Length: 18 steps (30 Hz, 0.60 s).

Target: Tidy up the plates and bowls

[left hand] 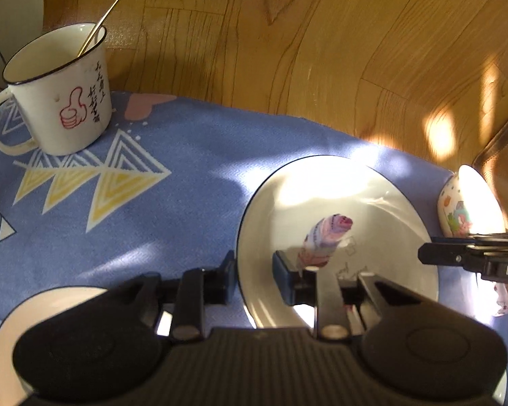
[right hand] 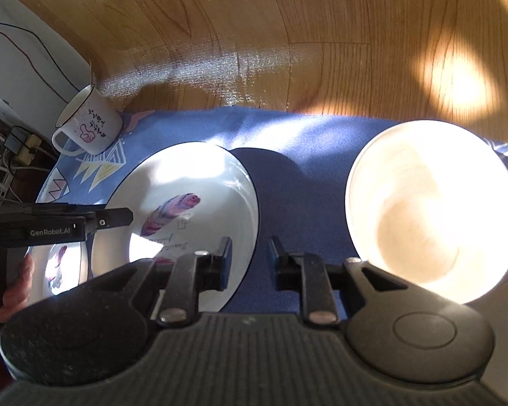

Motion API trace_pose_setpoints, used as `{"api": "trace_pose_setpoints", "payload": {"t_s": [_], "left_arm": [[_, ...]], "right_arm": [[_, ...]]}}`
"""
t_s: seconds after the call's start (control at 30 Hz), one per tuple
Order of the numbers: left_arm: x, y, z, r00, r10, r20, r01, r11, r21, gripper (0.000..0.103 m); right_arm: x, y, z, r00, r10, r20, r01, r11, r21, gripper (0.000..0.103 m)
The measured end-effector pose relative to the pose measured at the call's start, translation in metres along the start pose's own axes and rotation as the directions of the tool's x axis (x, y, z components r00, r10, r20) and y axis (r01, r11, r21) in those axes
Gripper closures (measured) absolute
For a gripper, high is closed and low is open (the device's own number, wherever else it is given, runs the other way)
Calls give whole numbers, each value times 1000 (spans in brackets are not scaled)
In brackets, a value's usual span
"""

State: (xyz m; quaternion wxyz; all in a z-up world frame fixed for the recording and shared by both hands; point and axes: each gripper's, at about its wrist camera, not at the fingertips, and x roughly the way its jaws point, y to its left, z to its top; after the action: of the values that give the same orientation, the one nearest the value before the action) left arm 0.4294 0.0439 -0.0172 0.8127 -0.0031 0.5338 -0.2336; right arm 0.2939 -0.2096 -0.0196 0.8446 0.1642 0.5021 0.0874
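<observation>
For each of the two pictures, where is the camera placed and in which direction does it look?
Left wrist: sits on the left gripper, looks forward and down at the feather plate; its open jaws straddle the rim.
Right wrist: sits on the right gripper, looks at the blue cloth between the plate and the bowl; its jaws are open; fingers show at left.
Shared: plate, mug, cloth, each other's gripper.

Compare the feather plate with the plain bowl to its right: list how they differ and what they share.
The feather plate is shallow and wide; the plain bowl is deep. The plate carries a pink-purple feather print and a thin dark rim line; the bowl's inside is bare. Both are white, upright, empty and rest on the blue cloth.
</observation>
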Motion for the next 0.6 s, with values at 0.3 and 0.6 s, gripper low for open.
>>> {"api": "trace_pose_setpoints", "payload": {"t_s": [0.3, 0.6], "left_arm": [[-10, 2, -1, 999, 7, 37, -4, 997, -79, 86], [-57, -31, -21, 996, 12, 92, -7, 998, -57, 86]], "right_arm": [[7, 0, -6, 1000, 12, -1, -12, 1000, 28, 89], [-48, 9, -25, 999, 24, 46, -24, 1000, -2, 90]]}}
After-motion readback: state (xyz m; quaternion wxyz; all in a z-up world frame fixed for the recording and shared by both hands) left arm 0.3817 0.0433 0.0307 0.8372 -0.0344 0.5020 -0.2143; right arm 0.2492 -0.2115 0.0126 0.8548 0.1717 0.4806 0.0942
